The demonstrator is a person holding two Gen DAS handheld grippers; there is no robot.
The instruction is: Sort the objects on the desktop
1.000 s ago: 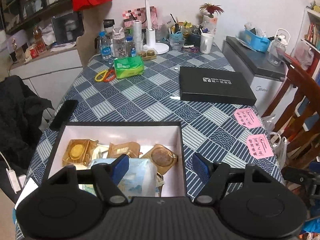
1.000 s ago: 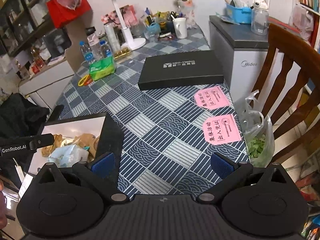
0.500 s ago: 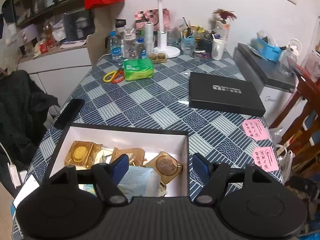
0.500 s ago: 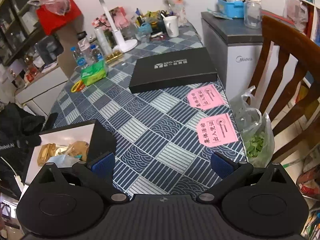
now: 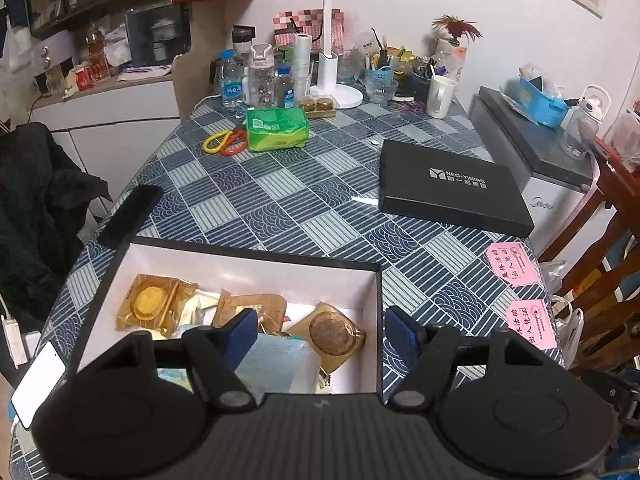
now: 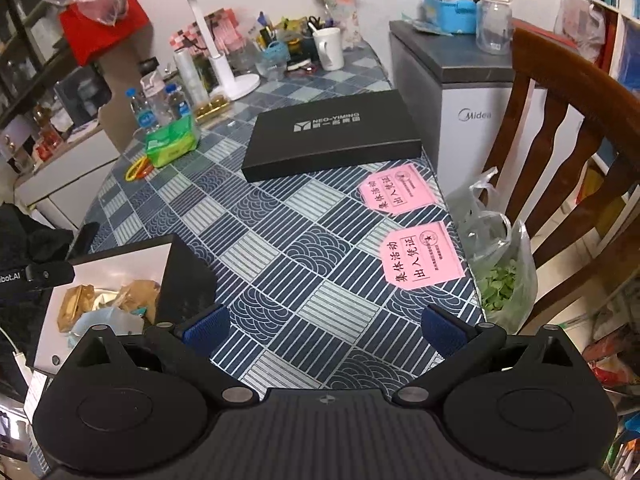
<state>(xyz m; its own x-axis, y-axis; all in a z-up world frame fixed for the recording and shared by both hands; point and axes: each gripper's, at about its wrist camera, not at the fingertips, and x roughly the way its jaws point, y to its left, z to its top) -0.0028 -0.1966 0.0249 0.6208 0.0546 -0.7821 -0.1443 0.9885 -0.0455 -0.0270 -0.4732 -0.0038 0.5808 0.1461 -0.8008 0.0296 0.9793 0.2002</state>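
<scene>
The left tongs (image 5: 318, 330) stand released, nothing between the pads; in the lower middle of the left wrist view they hang over the near right part of the open box (image 5: 256, 249), one blue pad above the pale blue packet (image 5: 276, 364), the other just outside the box's right wall. The right tongs (image 6: 324, 330) are released too and empty, hovering over bare patterned table (image 6: 280, 240) at the lower middle of their view, with the box at lower left.

The box already holds gold-wrapped snacks (image 5: 150, 306) and a round wrapped cake (image 5: 334, 332), so the sorting looks well under way. I judge the step in hand to be the pause between one drop-off and the next pick. Loose things remain: two pink cards (image 6: 420, 256) at the right edge of the table, a black lid (image 6: 332, 134) in the upper middle, and a green packet (image 5: 276, 130) with scissors (image 5: 224, 144) beside it at upper centre. The next move likely calls for the right tongs to reach the nearer pink card; it lies flat, so a pad must get under an edge, perhaps by sliding it to the table's rim.

Against the frame a second ago, the left view has shifted: the box sits lower and its far wall shows more table beyond, and the lid has moved right. The right view has changed little.
</scene>
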